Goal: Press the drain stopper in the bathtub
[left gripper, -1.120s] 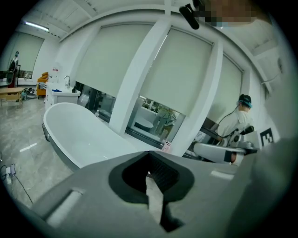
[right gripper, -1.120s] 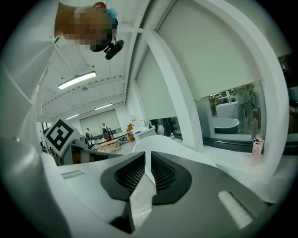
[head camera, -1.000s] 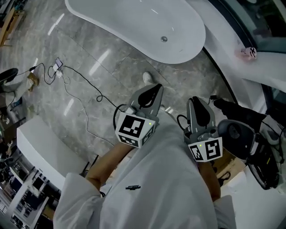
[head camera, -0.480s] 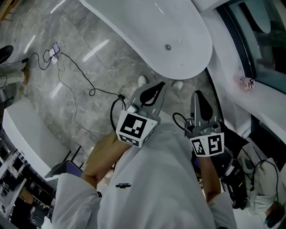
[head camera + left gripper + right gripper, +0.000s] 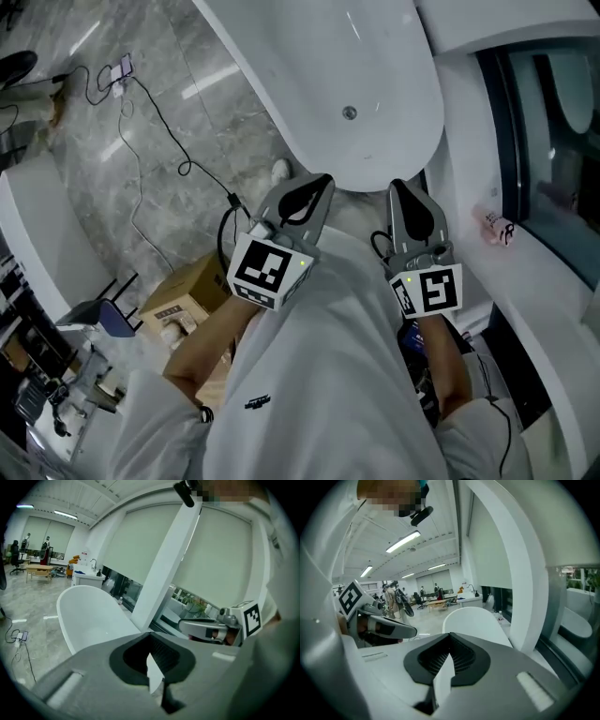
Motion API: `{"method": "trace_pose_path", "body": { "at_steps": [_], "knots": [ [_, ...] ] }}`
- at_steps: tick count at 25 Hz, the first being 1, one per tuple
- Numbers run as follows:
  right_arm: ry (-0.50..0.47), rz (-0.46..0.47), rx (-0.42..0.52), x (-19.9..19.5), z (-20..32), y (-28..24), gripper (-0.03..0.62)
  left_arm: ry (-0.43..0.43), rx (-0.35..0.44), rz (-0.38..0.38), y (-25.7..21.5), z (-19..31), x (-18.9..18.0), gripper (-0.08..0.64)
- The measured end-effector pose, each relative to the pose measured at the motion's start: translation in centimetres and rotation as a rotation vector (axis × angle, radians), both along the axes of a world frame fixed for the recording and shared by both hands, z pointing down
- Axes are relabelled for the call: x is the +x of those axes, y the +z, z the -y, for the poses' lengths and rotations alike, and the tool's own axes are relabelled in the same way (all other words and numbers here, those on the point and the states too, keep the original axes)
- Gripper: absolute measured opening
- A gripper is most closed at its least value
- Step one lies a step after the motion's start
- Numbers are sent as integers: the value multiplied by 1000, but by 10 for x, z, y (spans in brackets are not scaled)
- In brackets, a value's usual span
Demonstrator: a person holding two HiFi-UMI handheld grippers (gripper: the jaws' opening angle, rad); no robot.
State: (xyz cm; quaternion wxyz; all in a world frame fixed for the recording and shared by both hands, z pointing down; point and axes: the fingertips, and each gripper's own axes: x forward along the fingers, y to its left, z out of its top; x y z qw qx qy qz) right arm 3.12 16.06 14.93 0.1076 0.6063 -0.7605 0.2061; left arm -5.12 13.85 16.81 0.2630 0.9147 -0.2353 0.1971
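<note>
The white freestanding bathtub [image 5: 375, 84] fills the top of the head view, and its small round metal drain stopper [image 5: 349, 112] lies on the tub floor near the close end. My left gripper [image 5: 322, 180] and right gripper [image 5: 400, 187] are held side by side in front of my chest. Both point at the tub's near rim and sit short of the stopper. Each is shut with nothing in it. In the left gripper view the tub [image 5: 89, 620] lies ahead beyond the shut left gripper [image 5: 151, 641]. The right gripper view shows the tub [image 5: 473, 620] past the shut right gripper [image 5: 450, 639].
Black cables [image 5: 141, 103] trail over the grey marble floor left of the tub. A cardboard box [image 5: 183, 300] stands at my lower left beside a white counter [image 5: 37, 244]. A white ledge [image 5: 553, 281] with a small pink object [image 5: 497, 227] and a dark window run along the right.
The tub's end has come closer to both grippers, which kept their side-by-side pose. The black bags at the right have left the view and the cardboard box has come in.
</note>
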Motion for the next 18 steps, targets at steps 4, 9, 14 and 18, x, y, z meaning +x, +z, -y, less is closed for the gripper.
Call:
{"method": "trace_pose_path", "body": {
  "at_steps": [4,9,14,18],
  "knots": [
    [-102,-28,-33,45,23,22,-8,-113,-3,61,14,18,32,5],
    [-167,-27,-100,64,50,64,-8,-117,-44,98,44,26,52,5],
    [-165,12,-254,69,69,135,-3,-146,-130,111,93,33,57,5],
    [-171,41,-330,73,83,184,-2,-186,-201,122,137,42,59,5]
  ]
}}
